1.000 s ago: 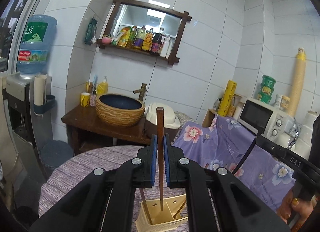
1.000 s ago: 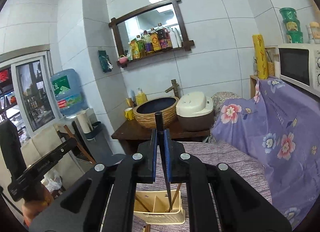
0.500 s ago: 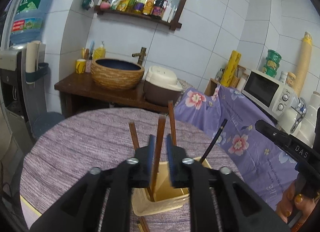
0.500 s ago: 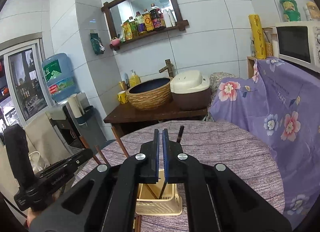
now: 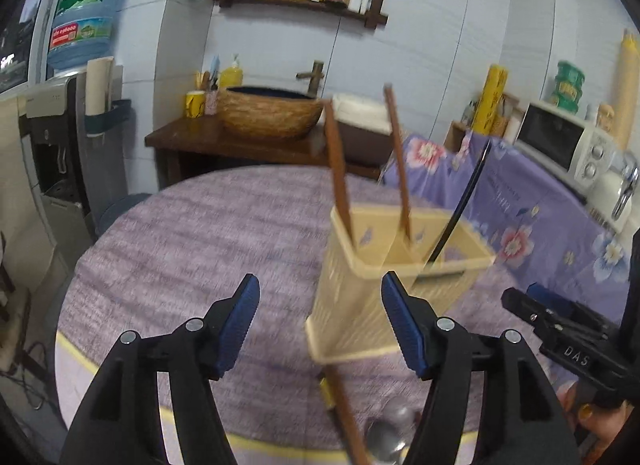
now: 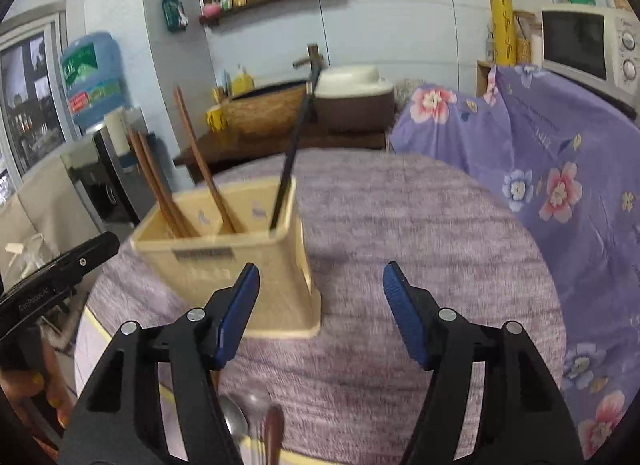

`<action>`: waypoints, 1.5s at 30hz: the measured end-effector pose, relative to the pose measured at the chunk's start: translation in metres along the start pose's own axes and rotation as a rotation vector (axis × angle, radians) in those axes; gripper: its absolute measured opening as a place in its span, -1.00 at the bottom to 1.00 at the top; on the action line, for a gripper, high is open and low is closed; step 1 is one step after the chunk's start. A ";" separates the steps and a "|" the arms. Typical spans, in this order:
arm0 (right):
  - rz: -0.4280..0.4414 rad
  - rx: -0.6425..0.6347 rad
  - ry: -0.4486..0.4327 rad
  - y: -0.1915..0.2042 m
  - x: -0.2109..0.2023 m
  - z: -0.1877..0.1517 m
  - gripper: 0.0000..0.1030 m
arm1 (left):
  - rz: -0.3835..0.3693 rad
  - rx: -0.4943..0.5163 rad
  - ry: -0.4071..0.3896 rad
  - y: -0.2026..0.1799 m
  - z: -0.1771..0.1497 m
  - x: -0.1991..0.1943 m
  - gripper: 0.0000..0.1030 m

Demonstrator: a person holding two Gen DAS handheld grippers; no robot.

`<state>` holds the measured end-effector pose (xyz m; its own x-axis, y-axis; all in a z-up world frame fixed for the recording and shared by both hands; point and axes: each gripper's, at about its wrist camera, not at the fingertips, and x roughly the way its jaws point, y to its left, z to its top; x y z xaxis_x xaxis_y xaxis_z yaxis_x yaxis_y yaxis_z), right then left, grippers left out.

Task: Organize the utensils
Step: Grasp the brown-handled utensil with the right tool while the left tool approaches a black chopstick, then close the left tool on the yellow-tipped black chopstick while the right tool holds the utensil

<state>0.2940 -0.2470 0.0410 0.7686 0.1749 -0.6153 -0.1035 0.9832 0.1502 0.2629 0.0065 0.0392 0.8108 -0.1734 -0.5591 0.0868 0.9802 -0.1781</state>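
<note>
My left gripper (image 5: 320,301) has its blue-padded jaws parting, with nothing pressed between them; they hang over the round table under its purple woven cloth (image 5: 208,233). Ahead of them and toward my right finger stands the cream plastic utensil holder with divided compartments (image 5: 360,305), its near corner just beside that finger's pad. Two brown wooden chopsticks (image 5: 340,185) stand in it and lean out of its top, and a thin black chopstick (image 5: 468,205) leans out of its right side. Below the jaws, at the near table edge, another brown wooden stick (image 5: 344,409) lies on the cloth beside a metal spoon bowl (image 5: 384,437), both blurred.

My right gripper (image 6: 320,293) is also letting go, jaws spreading and empty, only bare cloth between them. From here the same holder (image 6: 240,265) sits ahead and to the left of my jaws, partly behind my left finger. Brown chopsticks (image 6: 160,189) stand in its left and middle compartments, and the black chopstick (image 6: 294,145) stands in the right one, leaning away from me. Under my left finger a metal spoon (image 6: 236,417) and a brown stick end (image 6: 274,433) lie near the table edge. To the right of my jaws a purple flowered sheet (image 6: 560,169) drapes over furniture beyond the table.
</note>
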 end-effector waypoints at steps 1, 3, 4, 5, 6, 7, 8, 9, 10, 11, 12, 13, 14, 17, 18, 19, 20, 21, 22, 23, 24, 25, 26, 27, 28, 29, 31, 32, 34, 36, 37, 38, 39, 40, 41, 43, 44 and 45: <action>-0.003 -0.003 0.021 0.000 0.003 -0.008 0.27 | 0.012 0.000 0.023 0.003 -0.010 0.003 0.23; -0.015 -0.012 0.071 0.001 0.010 -0.027 0.27 | 0.022 -0.012 0.077 0.010 -0.028 0.008 0.22; -0.024 -0.019 0.093 0.002 0.013 -0.037 0.27 | 0.022 -0.023 0.099 0.013 -0.036 0.010 0.19; -0.030 -0.025 0.110 0.003 0.015 -0.044 0.26 | 0.024 -0.033 0.121 0.016 -0.044 0.012 0.18; -0.038 -0.031 0.126 0.005 0.016 -0.054 0.25 | 0.028 -0.035 0.134 0.017 -0.050 0.013 0.16; -0.043 -0.035 0.137 0.008 0.018 -0.060 0.22 | 0.040 -0.027 0.148 0.018 -0.058 0.013 0.12; -0.046 -0.042 0.151 0.011 0.019 -0.066 0.20 | 0.053 -0.019 0.156 0.017 -0.064 0.014 0.09; -0.044 -0.047 0.168 0.013 0.019 -0.075 0.18 | 0.061 -0.012 0.167 0.017 -0.070 0.014 0.07; -0.042 -0.048 0.183 0.016 0.020 -0.082 0.15 | 0.061 -0.014 0.174 0.017 -0.076 0.014 0.04; -0.040 -0.050 0.194 0.018 0.021 -0.088 0.11 | 0.059 -0.019 0.182 0.017 -0.081 0.013 0.02; -0.037 -0.053 0.202 0.021 0.021 -0.094 0.10 | 0.058 -0.020 0.188 0.016 -0.086 0.013 0.01; -0.033 -0.058 0.210 0.024 0.021 -0.100 0.09 | 0.061 -0.016 0.193 0.015 -0.091 0.012 0.00; -0.030 -0.062 0.216 0.026 0.021 -0.104 0.07 | 0.069 -0.012 0.193 0.014 -0.095 0.011 -0.01; -0.013 -0.069 0.232 0.033 0.021 -0.114 0.00 | 0.078 -0.009 0.199 0.014 -0.104 0.010 -0.01; -0.011 -0.074 0.236 0.036 0.020 -0.116 -0.01 | 0.075 -0.011 0.207 0.014 -0.106 0.010 -0.01; -0.011 -0.083 0.243 0.039 0.021 -0.118 -0.05 | 0.074 -0.011 0.215 0.012 -0.109 0.011 -0.01; -0.012 -0.090 0.249 0.042 0.022 -0.120 -0.07 | 0.073 -0.010 0.220 0.012 -0.111 0.012 -0.01; -0.016 -0.097 0.256 0.045 0.023 -0.122 -0.13 | 0.074 -0.009 0.224 0.012 -0.113 0.012 -0.02; -0.022 -0.103 0.263 0.046 0.026 -0.124 -0.18 | 0.073 -0.008 0.227 0.011 -0.114 0.012 -0.02; -0.025 -0.106 0.260 0.047 0.027 -0.125 -0.19 | 0.071 -0.008 0.231 0.010 -0.115 0.012 -0.03; -0.032 -0.108 0.257 0.047 0.026 -0.125 -0.19 | 0.069 -0.004 0.232 0.009 -0.116 0.012 -0.03; -0.037 -0.111 0.258 0.049 0.025 -0.125 -0.26 | 0.067 0.001 0.233 0.007 -0.116 0.012 -0.03; -0.043 -0.117 0.267 0.049 0.026 -0.125 -0.34 | 0.066 0.006 0.235 0.005 -0.116 0.012 -0.03; -0.038 -0.121 0.289 0.048 0.029 -0.128 -0.39 | 0.063 0.010 0.237 0.003 -0.117 0.013 -0.03; -0.036 -0.122 0.282 0.046 0.028 -0.128 -0.45 | 0.058 0.014 0.240 0.001 -0.117 0.013 -0.03; -0.039 -0.118 0.282 0.042 0.028 -0.129 -0.59 | 0.054 0.019 0.243 -0.001 -0.118 0.014 -0.03; -0.041 -0.107 0.284 0.032 0.026 -0.129 -0.63 | 0.048 0.030 0.253 -0.004 -0.119 0.015 -0.03; -0.043 -0.097 0.288 0.026 0.026 -0.128 -0.63 | 0.045 0.036 0.258 -0.006 -0.120 0.015 -0.03; -0.051 -0.082 0.291 0.016 0.026 -0.127 -0.63 | 0.038 0.044 0.268 -0.011 -0.122 0.017 -0.03; -0.036 -0.069 0.292 0.013 0.025 -0.126 -0.63 | 0.033 0.053 0.279 -0.014 -0.124 0.019 -0.03; -0.038 -0.070 0.290 0.013 0.026 -0.126 -0.63 | 0.033 0.056 0.282 -0.017 -0.125 0.021 -0.03; -0.039 -0.073 0.287 0.014 0.026 -0.126 -0.63 | 0.033 0.060 0.286 -0.019 -0.126 0.022 -0.03; -0.037 -0.073 0.283 0.015 0.027 -0.127 -0.63 | 0.038 0.067 0.287 -0.022 -0.126 0.022 -0.03; -0.034 -0.074 0.280 0.016 0.028 -0.126 -0.63 | 0.043 0.075 0.285 -0.023 -0.126 0.022 -0.03; -0.031 -0.076 0.278 0.017 0.027 -0.126 -0.63 | 0.045 0.080 0.287 -0.025 -0.126 0.023 -0.04; -0.023 -0.078 0.277 0.018 0.027 -0.125 -0.63 | 0.051 0.086 0.285 -0.026 -0.127 0.023 -0.07; -0.019 -0.081 0.275 0.019 0.027 -0.125 -0.63 | 0.051 0.087 0.286 -0.026 -0.127 0.022 -0.13; -0.019 -0.086 0.273 0.020 0.028 -0.125 -0.63 | 0.053 0.089 0.287 -0.026 -0.127 0.022 -0.14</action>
<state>0.2342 -0.2161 -0.0697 0.5735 0.1522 -0.8050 -0.1524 0.9853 0.0777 0.2055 -0.0352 -0.0711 0.6196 -0.1293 -0.7742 0.1096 0.9909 -0.0778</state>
